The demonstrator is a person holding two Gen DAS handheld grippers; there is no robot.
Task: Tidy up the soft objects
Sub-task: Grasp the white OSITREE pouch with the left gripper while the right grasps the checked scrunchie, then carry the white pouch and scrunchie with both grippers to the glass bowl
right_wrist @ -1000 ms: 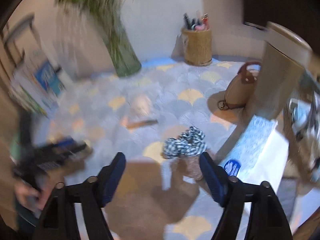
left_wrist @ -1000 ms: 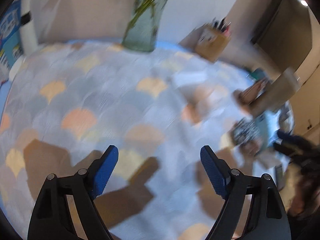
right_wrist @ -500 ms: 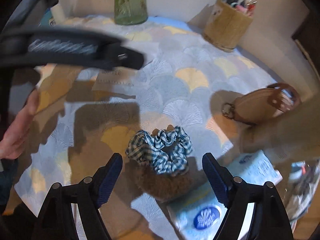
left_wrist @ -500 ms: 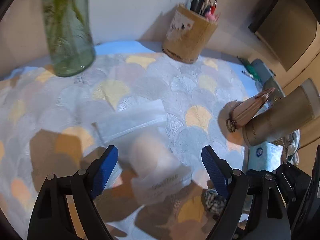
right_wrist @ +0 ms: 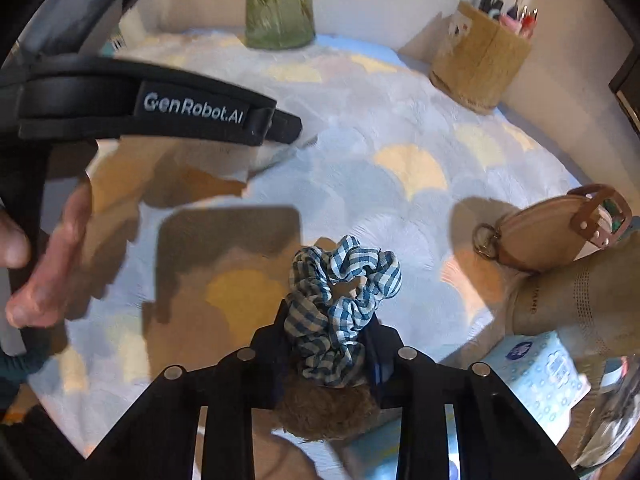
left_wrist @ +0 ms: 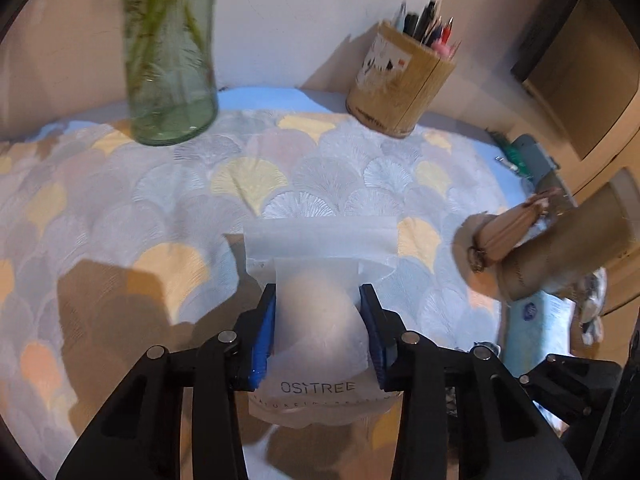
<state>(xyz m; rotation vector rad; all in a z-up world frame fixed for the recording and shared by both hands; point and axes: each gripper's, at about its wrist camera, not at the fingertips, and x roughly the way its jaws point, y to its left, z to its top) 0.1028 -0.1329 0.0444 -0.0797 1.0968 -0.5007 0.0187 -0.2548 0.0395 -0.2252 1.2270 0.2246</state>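
The left gripper (left_wrist: 318,326) has its blue jaws pressed in on a frosted pouch (left_wrist: 320,308) printed OSITREE, with a pale rounded sponge (left_wrist: 312,304) showing through the film between them. The pouch's wide top flap sticks out just ahead of the jaws, and its printed lower edge hangs behind them, toward the camera. Beyond the flap lies the worktop (left_wrist: 120,208), covered in a cloth with a fan-shell pattern in grey, yellow and peach. Far ahead and left of the jaws stands a green glass vase (left_wrist: 172,80) with stems; far ahead and right, a woven pen holder (left_wrist: 396,84). To the right of the jaws a tan coin purse (left_wrist: 508,236) leans on a beige cylinder (left_wrist: 568,252), with a blue tissue pack (left_wrist: 536,328) near them.

The right gripper (right_wrist: 328,344) has its jaws closed on a blue-and-white checked scrunchie (right_wrist: 340,296), pinching its near part while the rest of the ring bulges out ahead of the jaws. A brown fuzzy scrunchie (right_wrist: 328,412) sits directly under and behind the jaws; whether it is gripped too is unclear. To the left of these jaws the person's hand (right_wrist: 52,256) holds the other gripper's black handle marked GenRobot.AI. To the right sit the purse and the tissue pack, apart from the scrunchies.
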